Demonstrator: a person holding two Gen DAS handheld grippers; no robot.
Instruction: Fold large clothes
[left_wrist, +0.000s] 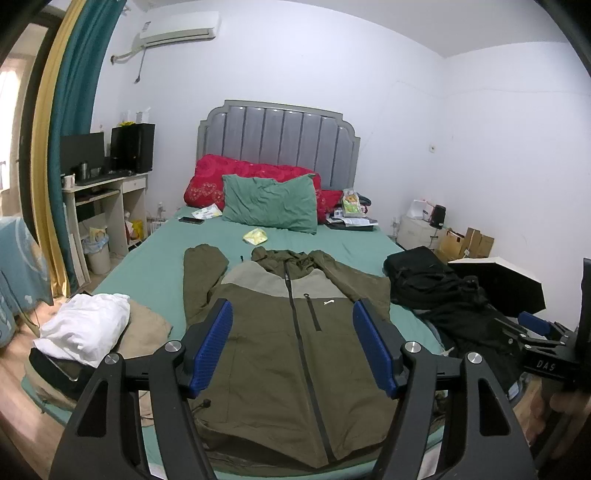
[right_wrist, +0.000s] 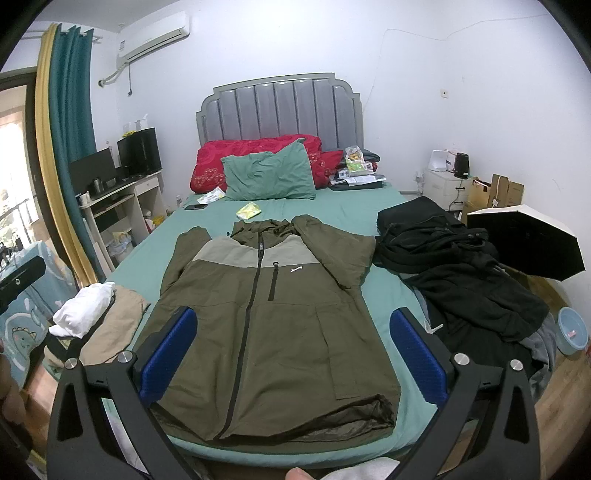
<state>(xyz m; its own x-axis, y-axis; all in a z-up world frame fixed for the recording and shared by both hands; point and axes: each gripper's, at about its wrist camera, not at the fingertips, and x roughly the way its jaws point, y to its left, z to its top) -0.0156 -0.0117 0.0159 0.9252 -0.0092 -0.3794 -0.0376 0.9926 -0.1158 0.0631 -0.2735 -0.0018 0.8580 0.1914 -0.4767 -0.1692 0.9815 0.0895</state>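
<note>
Left wrist view: jacket (left_wrist: 288, 343) flat on bed (left_wrist: 155, 266), collar far, hem nearest left tool (left_wrist: 291, 347); both tools spread, empty.

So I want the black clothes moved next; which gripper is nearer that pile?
Right. The right gripper hangs over the jacket, with the black pile just off to its right. The left gripper sits further left, beyond the right one.

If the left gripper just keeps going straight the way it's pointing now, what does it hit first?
Most likely the olive jacket. The left gripper is open, held above the foot of the bed, and its fingers frame the jacket's zipped front. Nothing shows between them and the fabric, though depth is hard to judge here.
</note>
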